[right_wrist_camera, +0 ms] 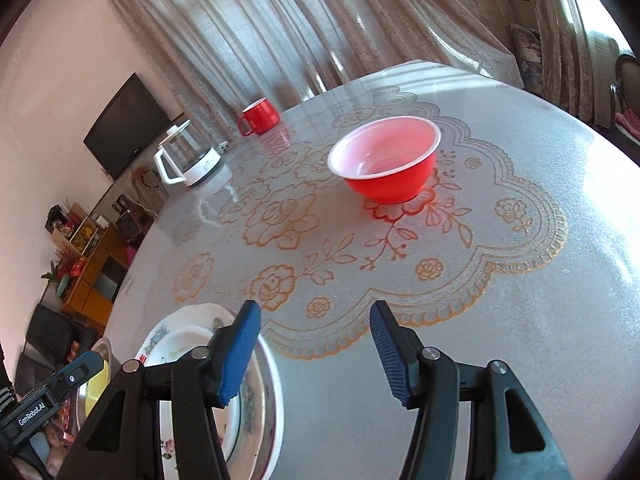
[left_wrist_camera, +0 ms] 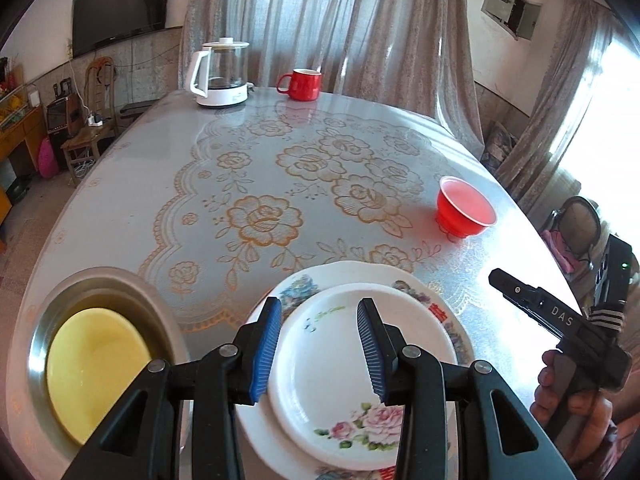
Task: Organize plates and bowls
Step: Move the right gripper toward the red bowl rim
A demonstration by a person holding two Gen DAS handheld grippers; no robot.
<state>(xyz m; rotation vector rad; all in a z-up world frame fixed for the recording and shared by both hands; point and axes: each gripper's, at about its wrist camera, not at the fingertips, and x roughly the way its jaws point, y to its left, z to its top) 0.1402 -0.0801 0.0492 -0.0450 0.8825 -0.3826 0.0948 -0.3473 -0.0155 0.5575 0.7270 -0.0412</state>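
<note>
We are viewing one table [left_wrist_camera: 132,184] bearing two stacked plates [left_wrist_camera: 320,364], one steel basin [left_wrist_camera: 36,344] containing one yellow bowl [left_wrist_camera: 92,364], and one red bowl [right_wrist_camera: 386,160] lying well apart. The left gripper [left_wrist_camera: 319,350], marked "GenRobot.AI", and the right gripper [right_wrist_camera: 316,354], marked "DAS", are both gaping wide, grasping nothing.

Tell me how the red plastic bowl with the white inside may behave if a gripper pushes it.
The red plastic bowl looks thin and empty, so probably light. The glossy tablecloth may let it slide. Its narrow base could tip under a high push.
</note>
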